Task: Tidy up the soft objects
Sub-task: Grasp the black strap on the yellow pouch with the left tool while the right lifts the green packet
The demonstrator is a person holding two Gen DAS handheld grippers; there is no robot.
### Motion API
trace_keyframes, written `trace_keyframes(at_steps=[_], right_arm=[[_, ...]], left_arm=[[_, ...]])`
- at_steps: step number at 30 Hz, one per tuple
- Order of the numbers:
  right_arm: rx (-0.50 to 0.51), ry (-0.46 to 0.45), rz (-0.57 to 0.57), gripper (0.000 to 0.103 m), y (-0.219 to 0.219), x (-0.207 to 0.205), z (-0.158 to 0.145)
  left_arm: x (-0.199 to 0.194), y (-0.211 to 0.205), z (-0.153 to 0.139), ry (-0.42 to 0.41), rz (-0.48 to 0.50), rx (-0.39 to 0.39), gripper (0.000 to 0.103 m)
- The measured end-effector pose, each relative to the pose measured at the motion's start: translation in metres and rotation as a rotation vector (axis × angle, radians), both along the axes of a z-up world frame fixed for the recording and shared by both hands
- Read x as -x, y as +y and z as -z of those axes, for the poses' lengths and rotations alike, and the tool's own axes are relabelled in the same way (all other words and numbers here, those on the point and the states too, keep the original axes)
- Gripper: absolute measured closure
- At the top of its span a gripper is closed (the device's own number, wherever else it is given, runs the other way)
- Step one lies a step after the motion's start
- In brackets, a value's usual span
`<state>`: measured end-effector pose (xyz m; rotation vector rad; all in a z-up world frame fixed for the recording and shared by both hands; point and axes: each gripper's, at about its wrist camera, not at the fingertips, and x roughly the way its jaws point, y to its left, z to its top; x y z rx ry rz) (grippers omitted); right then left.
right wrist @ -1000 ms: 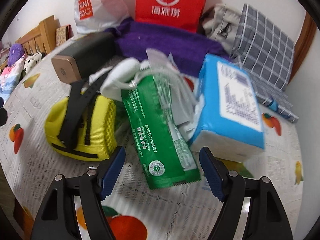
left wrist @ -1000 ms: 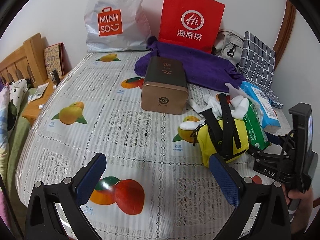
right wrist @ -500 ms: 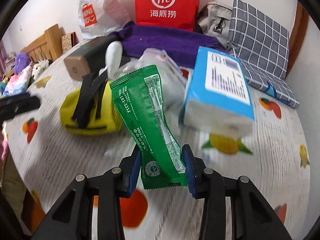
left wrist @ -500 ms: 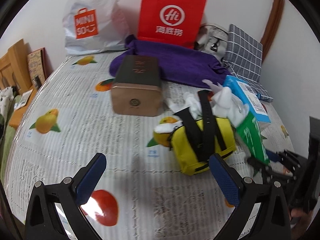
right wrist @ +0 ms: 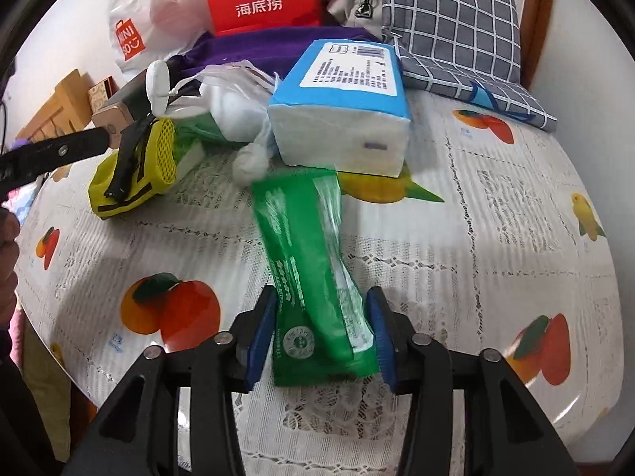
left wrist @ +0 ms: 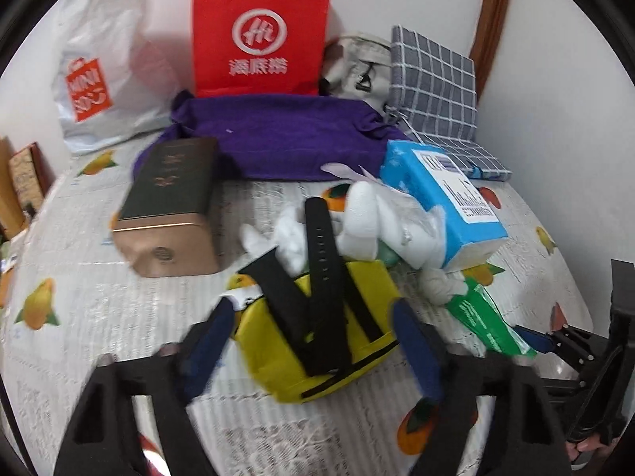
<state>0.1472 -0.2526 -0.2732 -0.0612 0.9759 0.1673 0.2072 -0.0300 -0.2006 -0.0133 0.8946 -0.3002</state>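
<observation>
My right gripper (right wrist: 319,333) is shut on the near end of a green packet (right wrist: 313,273), which also shows in the left wrist view (left wrist: 486,321). My left gripper (left wrist: 313,341) is open, its blue pads on either side of a yellow pouch with black straps (left wrist: 317,337), also in the right wrist view (right wrist: 131,166). I cannot tell whether the pads touch it. Behind lie a white plush toy (left wrist: 365,222) and a blue tissue pack (left wrist: 444,194), also in the right wrist view (right wrist: 345,111).
A gold and dark box (left wrist: 170,206) lies to the left on the fruit-print tablecloth (right wrist: 496,238). At the back are a purple cloth (left wrist: 278,131), a red paper bag (left wrist: 258,35), a white Miniso bag (left wrist: 91,79), a grey bag (left wrist: 357,63) and checked cushions (left wrist: 432,79).
My left gripper has moved forward and right to straddle the yellow pouch. My right gripper, shut on the green packet since half a second ago, has pulled it back from the pile.
</observation>
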Motion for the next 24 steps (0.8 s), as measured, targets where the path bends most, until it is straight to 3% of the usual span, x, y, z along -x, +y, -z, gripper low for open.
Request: trace_keyframes(at_steps=[2, 4, 6, 14, 15, 16, 24], right_arm=[[0.011, -0.012, -0.009, 0.051, 0.001, -0.001, 0.001], [0.011, -0.023, -0.012, 0.045, 0.001, -0.002, 0.001], [0.001, -0.032, -0.016, 0.040, 0.001, -0.005, 0.002], [-0.015, -0.086, 0.004, 0.035, -0.001, -0.020, 0.004], [-0.020, -0.093, 0.008, 0.034, 0.000, -0.021, 0.004], [-0.021, -0.101, 0.011, 0.034, 0.000, -0.021, 0.005], [-0.017, -0.128, 0.007, 0.033, 0.003, -0.024, 0.006]], left_arm=[[-0.006, -0.003, 0.005, 0.012, 0.014, 0.010, 0.042], [-0.011, -0.007, 0.011, 0.030, 0.022, -0.002, 0.063], [-0.014, -0.009, 0.015, 0.033, 0.024, -0.027, 0.067], [-0.023, -0.010, 0.020, 0.054, 0.017, -0.032, 0.066], [-0.023, -0.012, 0.020, 0.046, 0.019, -0.044, 0.070], [-0.021, -0.013, 0.019, 0.039, 0.016, -0.065, 0.082], [-0.027, -0.009, 0.022, 0.057, 0.008, -0.043, 0.083]])
